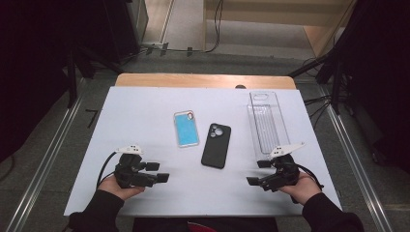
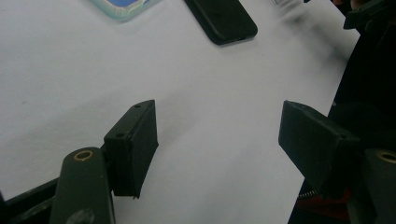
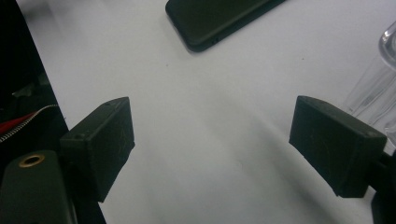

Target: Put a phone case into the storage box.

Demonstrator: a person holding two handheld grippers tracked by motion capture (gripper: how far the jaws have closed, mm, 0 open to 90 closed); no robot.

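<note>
A black phone case (image 1: 216, 145) lies face down near the middle of the white table (image 1: 145, 106), its lower end also in the left gripper view (image 2: 224, 21) and the right gripper view (image 3: 215, 18). Left of it lies a blue phone in a clear case (image 1: 186, 128), its corner visible from the left gripper (image 2: 123, 7). A clear plastic tray (image 1: 266, 123) lies at the right; its edge (image 3: 378, 88) shows beside the right jaw. My left gripper (image 1: 157, 172) rests open at the front left, nothing between its jaws (image 2: 219, 140). My right gripper (image 1: 258, 172) rests open at the front right, likewise empty (image 3: 210, 149).
The table's front edge runs just behind both hands. A wooden strip (image 1: 203, 80) borders the far side. Dark stands and cables (image 1: 319, 101) flank the table on the floor.
</note>
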